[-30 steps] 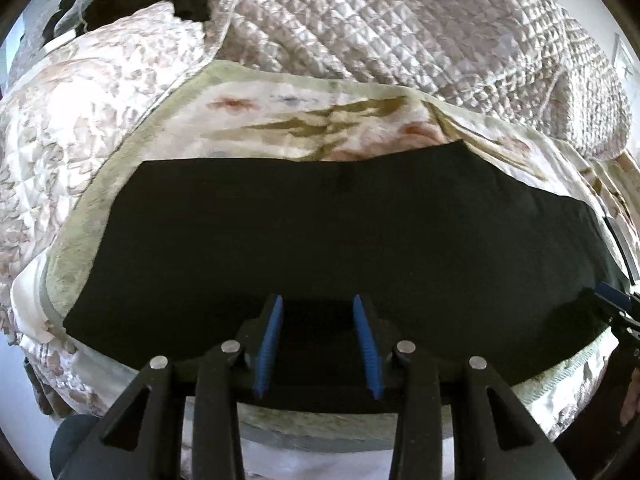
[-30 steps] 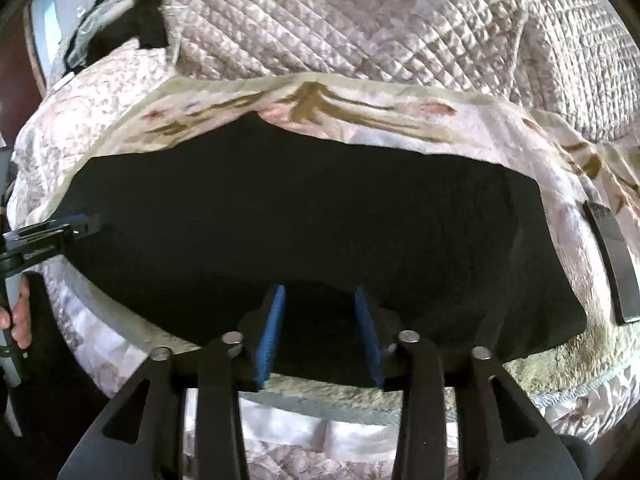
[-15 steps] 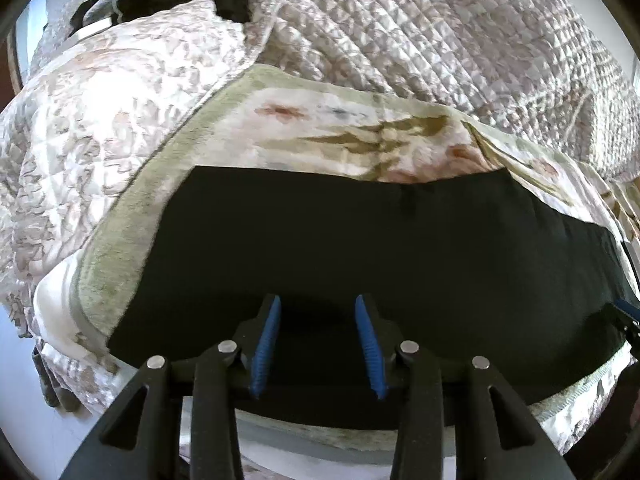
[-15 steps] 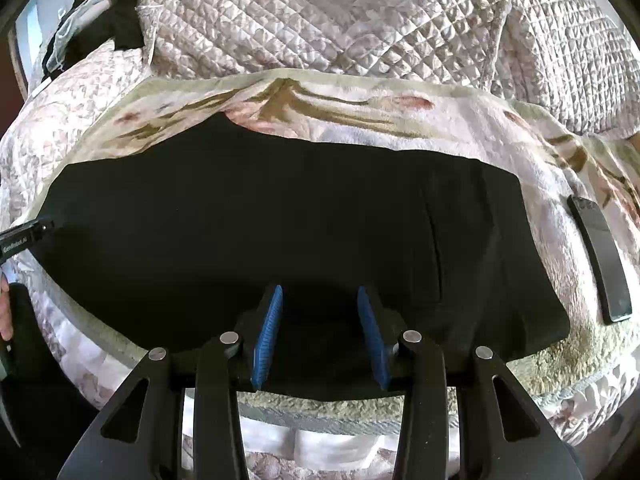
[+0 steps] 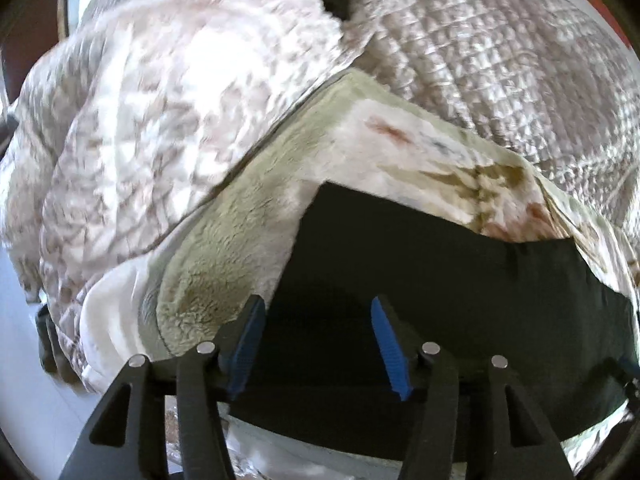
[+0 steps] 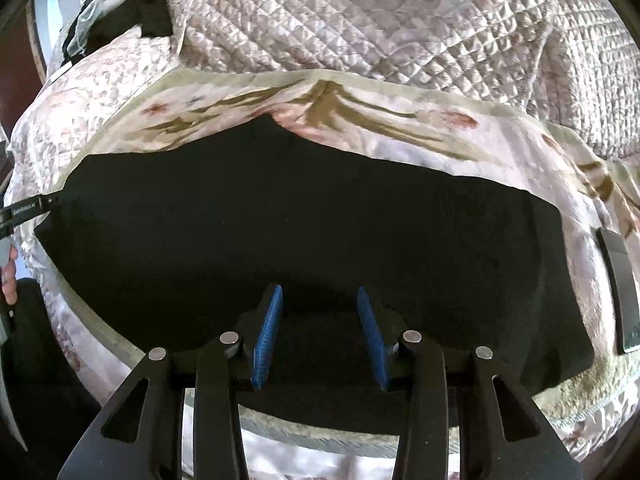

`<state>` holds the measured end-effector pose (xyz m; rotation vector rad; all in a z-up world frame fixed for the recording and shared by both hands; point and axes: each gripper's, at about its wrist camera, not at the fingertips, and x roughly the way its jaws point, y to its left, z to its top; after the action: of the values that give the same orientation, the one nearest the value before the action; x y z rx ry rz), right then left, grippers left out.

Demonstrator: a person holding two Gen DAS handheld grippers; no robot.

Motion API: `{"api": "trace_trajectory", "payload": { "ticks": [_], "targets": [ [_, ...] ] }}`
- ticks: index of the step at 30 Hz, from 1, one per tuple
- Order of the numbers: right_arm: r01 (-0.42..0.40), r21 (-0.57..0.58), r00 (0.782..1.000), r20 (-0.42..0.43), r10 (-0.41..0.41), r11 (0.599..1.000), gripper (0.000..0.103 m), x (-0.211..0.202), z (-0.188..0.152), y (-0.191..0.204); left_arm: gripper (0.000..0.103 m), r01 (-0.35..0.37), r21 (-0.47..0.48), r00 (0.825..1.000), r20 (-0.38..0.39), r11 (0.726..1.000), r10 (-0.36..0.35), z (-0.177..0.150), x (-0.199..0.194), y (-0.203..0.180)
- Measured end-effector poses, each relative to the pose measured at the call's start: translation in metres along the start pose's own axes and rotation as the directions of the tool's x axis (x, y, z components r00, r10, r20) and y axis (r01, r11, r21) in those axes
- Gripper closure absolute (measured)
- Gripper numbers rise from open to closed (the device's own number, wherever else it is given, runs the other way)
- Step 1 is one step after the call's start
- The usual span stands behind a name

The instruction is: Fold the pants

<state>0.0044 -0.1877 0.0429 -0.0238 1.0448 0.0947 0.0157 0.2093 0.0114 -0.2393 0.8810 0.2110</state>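
I am looking at black pants (image 6: 304, 220) that are lying flat on a fuzzy green and cream blanket (image 6: 400, 120) with brown leaf shapes on it. The pants are looking smooth and dark, like 1 long strip, and I am seeing a faint seam line on them in the left wrist view (image 5: 460, 280). Their long side is running left to right across the blanket, along the near edge of the blanket. In the left wrist view, 1 straight end of the pants is sitting near the blanket's left corner (image 5: 240, 260).

My left gripper (image 5: 320, 340) is hanging over that end of the pants. Its 2 blue pads are standing wide apart and are not holding anything. My right gripper (image 6: 320, 336) is hanging over the near edge of the pants. Its blue pads are also standing wide apart with nothing between them.

Behind the blanket, a shiny quilted cover (image 6: 380, 28) is lying in a big heap. To the right of the pants, a flat dark thing (image 6: 620, 292) is resting on the blanket. I cannot tell what it is.
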Motion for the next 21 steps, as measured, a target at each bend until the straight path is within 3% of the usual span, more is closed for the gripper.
{"api": "trace_trajectory", "payload": {
  "ticks": [4, 9, 11, 13, 15, 19, 21],
  "targets": [
    [-0.004, 0.0, 1.0, -0.008, 0.004, 1.0, 0.063, 0.004, 0.002, 0.003, 0.041, 0.033, -0.038, 0.999, -0.019, 0.999, -0.033, 0.003, 0.008, 0.006],
    [-0.008, 0.006, 1.0, -0.01, 0.008, 1.0, 0.063, 0.006, 0.003, 0.003, 0.035, 0.025, -0.01, 0.999, -0.021, 1.0, -0.025, 0.006, 0.015, -0.003],
    [-0.013, 0.012, 1.0, -0.01, 0.013, 1.0, 0.063, 0.008, 0.003, 0.002, 0.055, 0.031, 0.029, 0.999, -0.012, 0.999, -0.031, 0.006, 0.014, -0.011],
    [-0.018, 0.016, 1.0, -0.006, 0.018, 1.0, 0.063, 0.008, 0.002, 0.001, 0.067, 0.044, 0.05, 0.999, -0.002, 0.998, -0.044, 0.005, 0.012, -0.016],
    [-0.025, 0.021, 1.0, -0.001, 0.025, 0.999, 0.063, 0.007, 0.002, 0.0, 0.073, 0.045, 0.061, 0.999, -0.001, 0.997, -0.045, 0.005, 0.012, -0.019],
    [-0.036, 0.034, 0.999, 0.009, 0.036, 0.999, 0.063, 0.005, 0.001, -0.002, 0.095, 0.068, 0.059, 0.998, -0.017, 0.996, -0.067, 0.008, 0.009, -0.022],
    [-0.041, 0.046, 0.999, 0.017, 0.04, 0.998, 0.063, 0.004, 0.0, -0.004, 0.095, 0.107, 0.027, 0.994, -0.026, 0.994, -0.107, 0.011, 0.003, -0.022]
  ]
}}
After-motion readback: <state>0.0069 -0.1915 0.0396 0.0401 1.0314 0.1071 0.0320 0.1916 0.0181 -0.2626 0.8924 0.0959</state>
